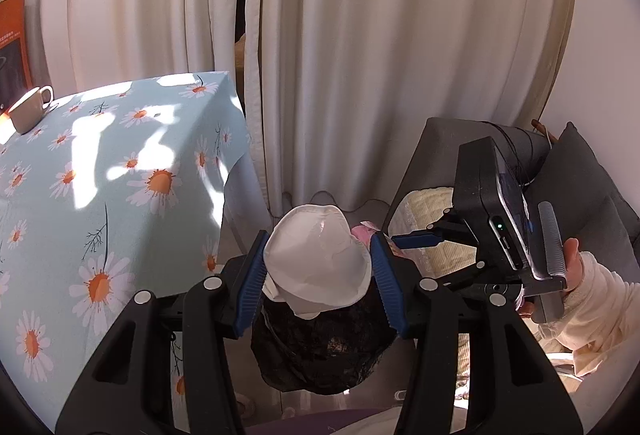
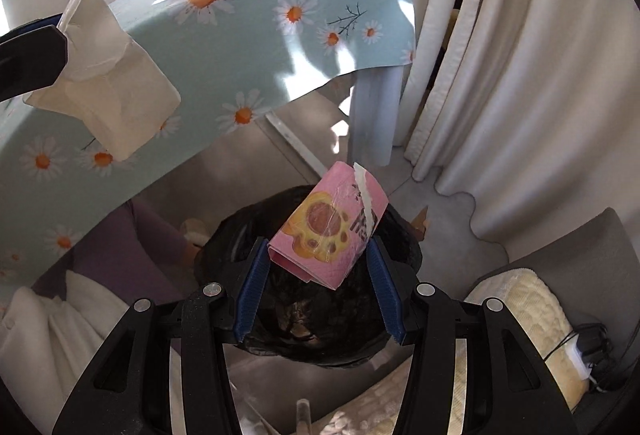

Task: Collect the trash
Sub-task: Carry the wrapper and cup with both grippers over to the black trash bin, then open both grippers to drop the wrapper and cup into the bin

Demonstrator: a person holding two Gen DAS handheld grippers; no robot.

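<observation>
My left gripper (image 1: pixel 318 269) is shut on a crumpled white tissue (image 1: pixel 318 259), held over a bin lined with a black bag (image 1: pixel 320 351) on the floor. The same tissue shows in the right wrist view (image 2: pixel 108 91) at upper left, hanging from the left gripper's finger. My right gripper (image 2: pixel 316 275) is shut on a pink snack wrapper (image 2: pixel 328 231) with a yellow picture, held above the black bin bag (image 2: pixel 312 315). A bit of the pink wrapper (image 1: pixel 362 233) shows behind the tissue in the left wrist view.
A low table with a blue daisy tablecloth (image 1: pixel 100 175) stands to the left, with a cup (image 1: pixel 30 109) on it. White curtains (image 1: pixel 360 55) hang behind. A grey sofa with a cream cushion (image 2: pixel 532 315) is at the right.
</observation>
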